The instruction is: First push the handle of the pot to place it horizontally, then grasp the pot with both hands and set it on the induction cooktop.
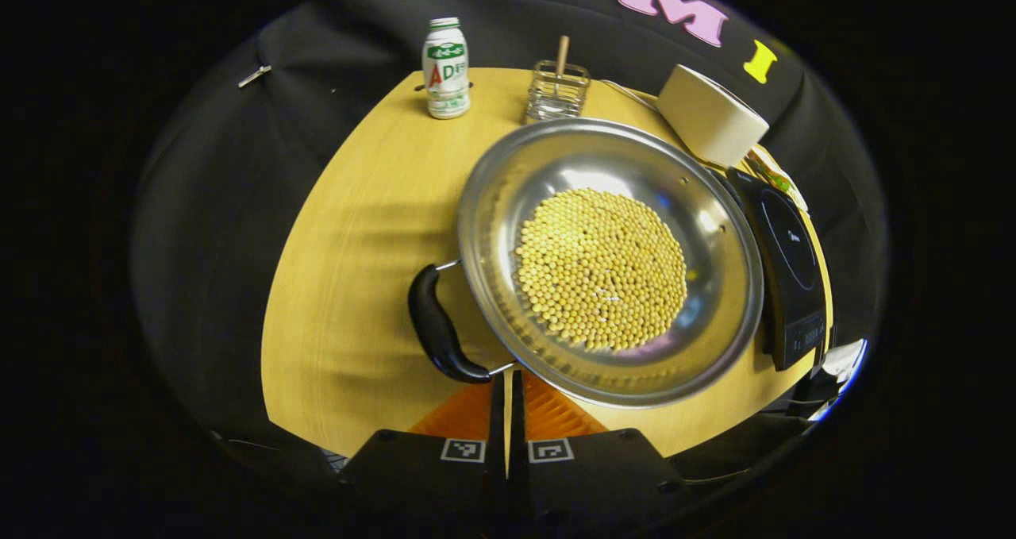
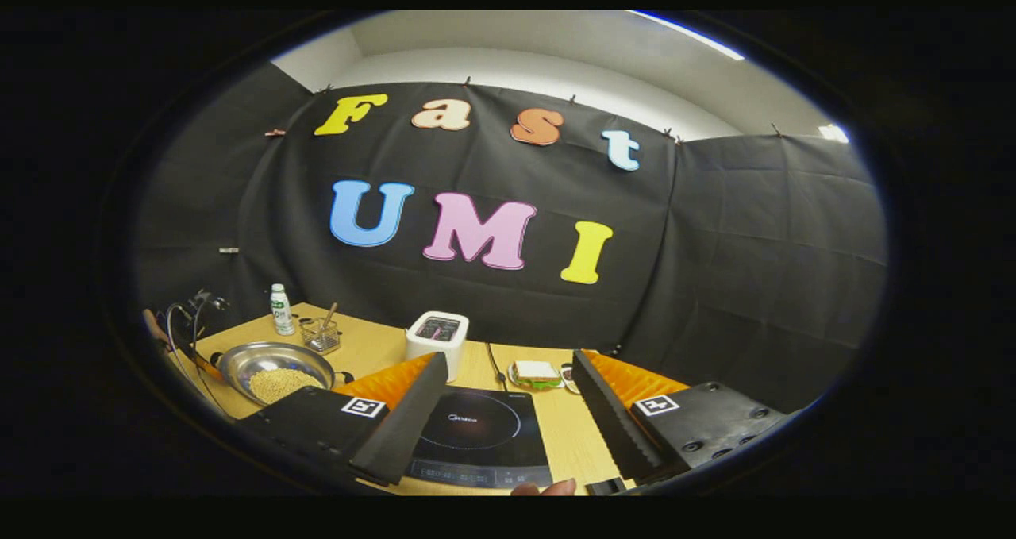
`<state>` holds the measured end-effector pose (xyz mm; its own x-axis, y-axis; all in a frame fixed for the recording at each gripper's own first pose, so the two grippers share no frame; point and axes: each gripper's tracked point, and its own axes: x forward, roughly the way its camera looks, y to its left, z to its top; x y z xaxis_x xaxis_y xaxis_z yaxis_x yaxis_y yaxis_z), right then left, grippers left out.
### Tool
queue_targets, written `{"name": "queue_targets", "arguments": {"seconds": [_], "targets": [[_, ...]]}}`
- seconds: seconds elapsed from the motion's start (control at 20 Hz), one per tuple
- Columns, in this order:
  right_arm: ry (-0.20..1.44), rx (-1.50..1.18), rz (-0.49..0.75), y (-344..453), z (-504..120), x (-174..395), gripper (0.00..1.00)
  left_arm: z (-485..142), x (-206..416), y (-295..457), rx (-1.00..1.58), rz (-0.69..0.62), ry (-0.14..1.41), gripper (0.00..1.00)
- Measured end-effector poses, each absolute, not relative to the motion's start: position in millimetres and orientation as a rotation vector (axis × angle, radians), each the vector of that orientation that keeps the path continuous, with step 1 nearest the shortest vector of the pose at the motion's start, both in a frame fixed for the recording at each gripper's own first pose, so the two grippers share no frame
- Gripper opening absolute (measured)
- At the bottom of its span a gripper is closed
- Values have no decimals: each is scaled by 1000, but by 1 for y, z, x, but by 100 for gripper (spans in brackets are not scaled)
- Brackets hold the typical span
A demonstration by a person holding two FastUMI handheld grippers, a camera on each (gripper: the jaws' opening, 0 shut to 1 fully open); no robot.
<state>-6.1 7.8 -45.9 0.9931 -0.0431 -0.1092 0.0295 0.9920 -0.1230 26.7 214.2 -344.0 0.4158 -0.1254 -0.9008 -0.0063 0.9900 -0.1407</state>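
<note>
Left gripper view: your left gripper (image 1: 508, 380) clenched, lower centre, just beside pot (image 1: 609, 259) handle (image 1: 438, 326).
Right gripper view: your right gripper (image 2: 508, 380) released, cooktop (image 2: 476, 436) between fingers.

No legible txt; square code markers (image 1: 464, 449) on left tool (image 1: 508, 376) & right tool (image 2: 508, 356).

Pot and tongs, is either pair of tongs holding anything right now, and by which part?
Nothing is held. The left tongs are shut just short of the pot by its handle. The right tongs are open above the cooktop.
</note>
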Motion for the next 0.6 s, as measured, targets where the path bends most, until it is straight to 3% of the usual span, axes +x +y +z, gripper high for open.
{"name": "queue_targets", "arguments": {"seconds": [0.6], "targets": [[148, -134, -66, 4, -56, -2, 98, -356, 87, 259, -64, 12, 1126, 5]]}}
